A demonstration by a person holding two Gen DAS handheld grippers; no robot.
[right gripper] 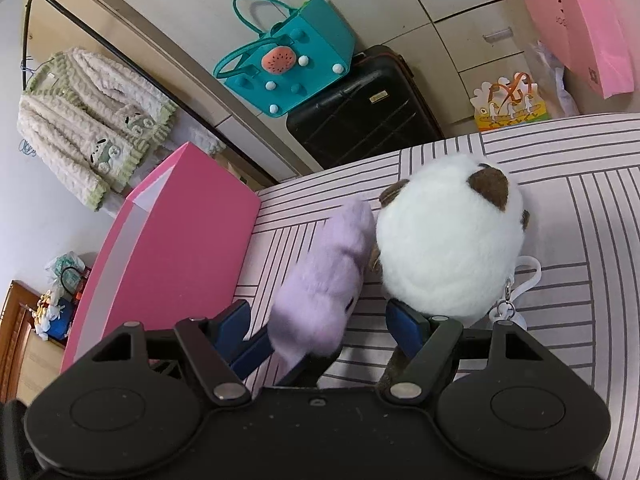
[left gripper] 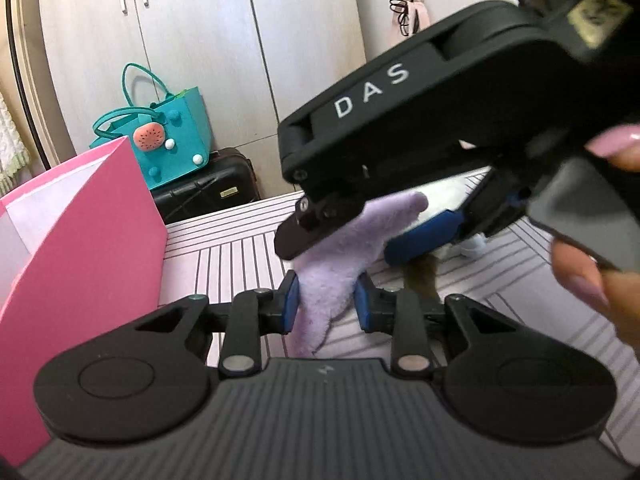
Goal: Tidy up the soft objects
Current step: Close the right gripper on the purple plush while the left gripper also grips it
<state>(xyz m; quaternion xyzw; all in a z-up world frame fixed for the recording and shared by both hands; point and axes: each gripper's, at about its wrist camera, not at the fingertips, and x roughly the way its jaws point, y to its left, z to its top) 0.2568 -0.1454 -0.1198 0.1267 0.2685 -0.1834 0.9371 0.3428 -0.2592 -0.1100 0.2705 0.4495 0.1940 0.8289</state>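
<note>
The left gripper (left gripper: pixel 326 300) points forward and somewhat downward, its jaws drawn close together and pressing from both sides on the lilac plush toy (left gripper: pixel 320 280) — a firm pinch, blue pads against the fabric. The right gripper (right gripper: pixel 316 320) crosses in from the upper right in the left wrist view, tilted downward, its jaws standing wide; the same lilac toy lies between them, with no clear pad contact. The person's right hand (left gripper: pixel 600 280) wraps the right gripper's handle — fingers (left gripper: pixel 616 144) curled around it.
</note>
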